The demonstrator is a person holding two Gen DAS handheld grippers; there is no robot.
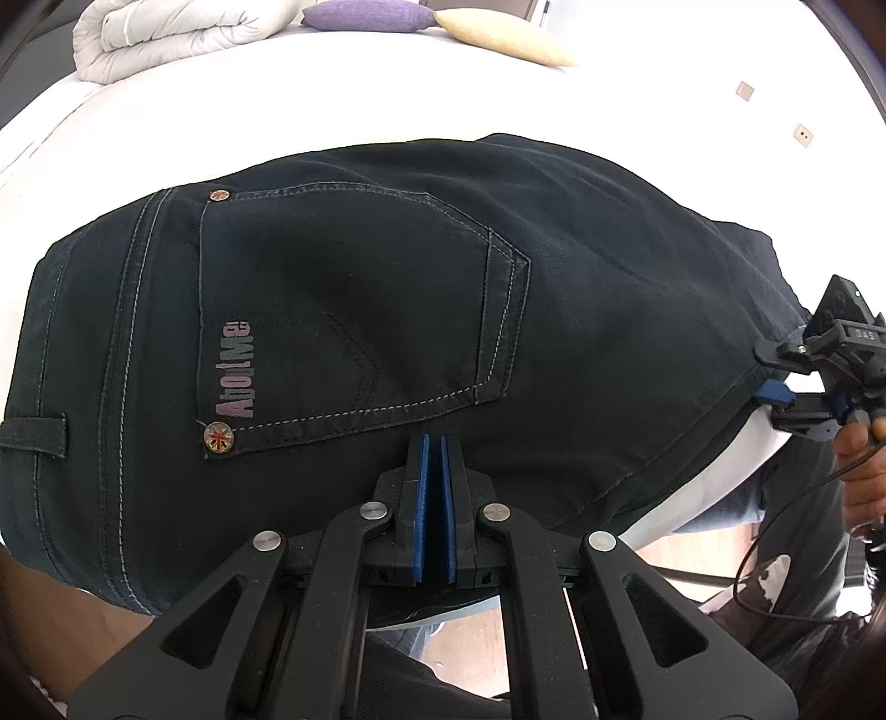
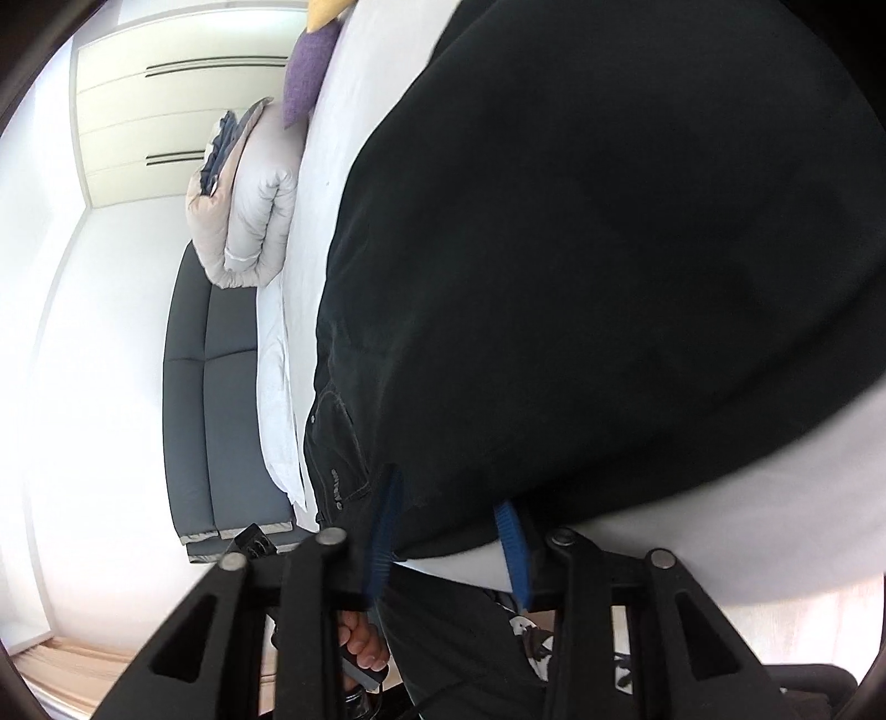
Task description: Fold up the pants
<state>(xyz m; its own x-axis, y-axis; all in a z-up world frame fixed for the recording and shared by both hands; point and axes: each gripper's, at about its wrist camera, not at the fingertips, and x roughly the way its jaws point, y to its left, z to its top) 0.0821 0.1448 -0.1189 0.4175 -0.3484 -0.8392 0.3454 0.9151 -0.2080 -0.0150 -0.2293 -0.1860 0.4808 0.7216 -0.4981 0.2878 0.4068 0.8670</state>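
We saw no containers in either view, so we went straight to edges and open room. At the far left, a folded pale grey quilted duvet (image 1: 183,33) lay on the white bed sheet (image 1: 166,127), with a purple fabric cushion (image 1: 368,14) and a cream cushion (image 1: 509,39) beside it; bare sheet stretched between them and the dark navy denim pants (image 1: 415,310), which lay spread across the bed's near side, back pocket (image 1: 354,310) up, their near edge hanging over the mattress edge. The left gripper (image 1: 434,443) rested at that near edge just below the pocket, its blue pads pressed together; whether a fold of denim sat between them we could not tell. Further right, the pants' right edge met the right gripper (image 1: 767,382); in its own view the blue fingers (image 2: 512,531) straddled the cloth edge, partly spread, with denim between them; whether the pads pressed it we could not tell. Wooden floor (image 1: 714,537) showed below the bed edge.
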